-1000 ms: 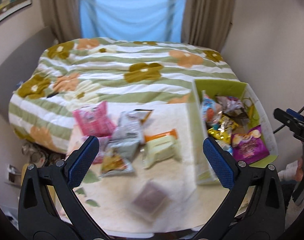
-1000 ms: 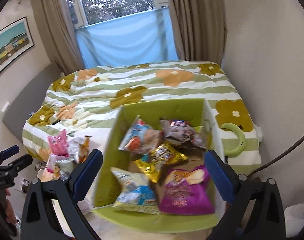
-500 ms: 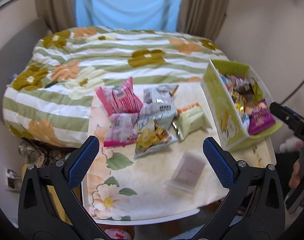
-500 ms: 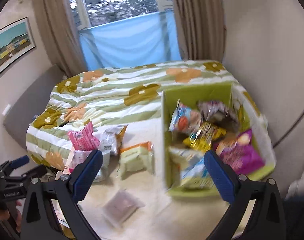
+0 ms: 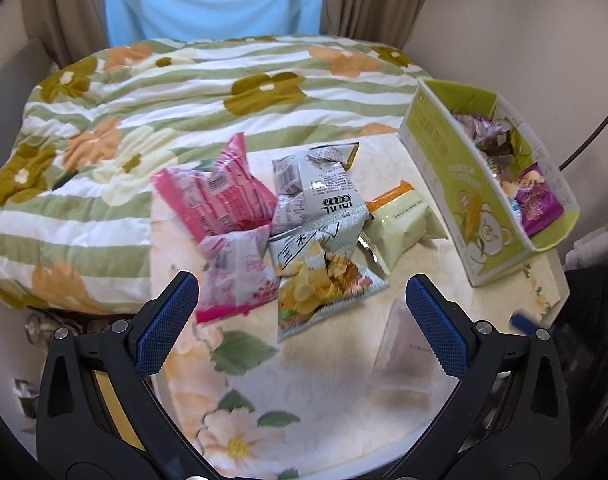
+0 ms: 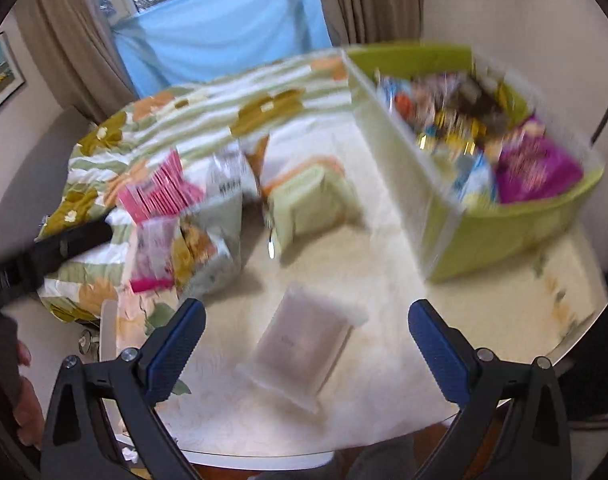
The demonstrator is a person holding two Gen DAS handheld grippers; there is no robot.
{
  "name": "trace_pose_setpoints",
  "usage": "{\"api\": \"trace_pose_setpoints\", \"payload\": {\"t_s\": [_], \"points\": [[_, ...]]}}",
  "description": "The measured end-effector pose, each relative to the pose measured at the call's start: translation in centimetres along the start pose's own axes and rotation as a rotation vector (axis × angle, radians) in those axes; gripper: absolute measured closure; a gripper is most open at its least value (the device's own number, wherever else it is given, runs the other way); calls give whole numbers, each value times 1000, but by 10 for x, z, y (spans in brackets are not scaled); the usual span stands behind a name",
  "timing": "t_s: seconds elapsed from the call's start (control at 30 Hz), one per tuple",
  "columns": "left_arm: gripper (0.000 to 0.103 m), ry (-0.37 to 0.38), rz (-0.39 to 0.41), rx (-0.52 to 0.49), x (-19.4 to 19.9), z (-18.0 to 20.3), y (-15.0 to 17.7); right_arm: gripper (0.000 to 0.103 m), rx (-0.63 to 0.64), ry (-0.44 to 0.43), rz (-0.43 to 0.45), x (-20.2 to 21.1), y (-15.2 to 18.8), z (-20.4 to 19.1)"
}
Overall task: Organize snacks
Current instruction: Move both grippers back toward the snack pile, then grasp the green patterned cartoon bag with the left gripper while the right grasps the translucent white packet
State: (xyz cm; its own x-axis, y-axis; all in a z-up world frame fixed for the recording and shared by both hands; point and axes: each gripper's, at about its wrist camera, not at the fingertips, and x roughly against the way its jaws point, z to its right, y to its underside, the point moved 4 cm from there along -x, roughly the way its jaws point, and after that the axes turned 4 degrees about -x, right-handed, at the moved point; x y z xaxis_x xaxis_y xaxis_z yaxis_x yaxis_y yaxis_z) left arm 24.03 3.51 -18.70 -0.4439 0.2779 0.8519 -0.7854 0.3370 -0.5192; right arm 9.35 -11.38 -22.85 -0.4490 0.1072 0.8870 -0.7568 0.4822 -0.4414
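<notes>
Loose snack packets lie on the floral table [image 5: 240, 408]: a pink packet [image 5: 216, 196], a pale pink one [image 5: 236, 276], a grey chips bag [image 5: 324, 276], a grey packet [image 5: 316, 188], a pale green packet [image 5: 400, 220] and a clear flat packet [image 5: 404, 352], which also shows in the right wrist view [image 6: 304, 344]. A green box [image 5: 456, 184] at the right holds several snacks. My left gripper [image 5: 300, 320] is open and empty above the chips bag. My right gripper [image 6: 306, 344] is open and empty over the clear packet.
A bed with a green striped flower quilt [image 5: 184, 92] lies behind the table. Curtains and a blue cloth [image 5: 216, 0] hang at the window. The wall is close on the right. The left gripper's arm [image 6: 44, 256] shows at the left of the right wrist view.
Both grippers have moved down and closer to the table. The right view has swung left from the green box to the clear packet. Both stay open.
</notes>
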Motion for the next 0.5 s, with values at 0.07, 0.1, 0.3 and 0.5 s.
{"api": "trace_pose_setpoints", "payload": {"t_s": [0.07, 0.1, 0.3, 0.5], "points": [[0, 1, -30, -4, -21, 4, -3, 2, -28, 15, -30, -16, 9, 1], [0, -12, -45, -8, -32, 6, -5, 2, -48, 26, -47, -26, 14, 3], [0, -77, -91, -52, -79, 22, 0, 2, -80, 63, -88, -53, 37, 4], [0, -121, -108, -122, -103, 35, 5, 2, -46, 92, -77, -66, 45, -5]]}}
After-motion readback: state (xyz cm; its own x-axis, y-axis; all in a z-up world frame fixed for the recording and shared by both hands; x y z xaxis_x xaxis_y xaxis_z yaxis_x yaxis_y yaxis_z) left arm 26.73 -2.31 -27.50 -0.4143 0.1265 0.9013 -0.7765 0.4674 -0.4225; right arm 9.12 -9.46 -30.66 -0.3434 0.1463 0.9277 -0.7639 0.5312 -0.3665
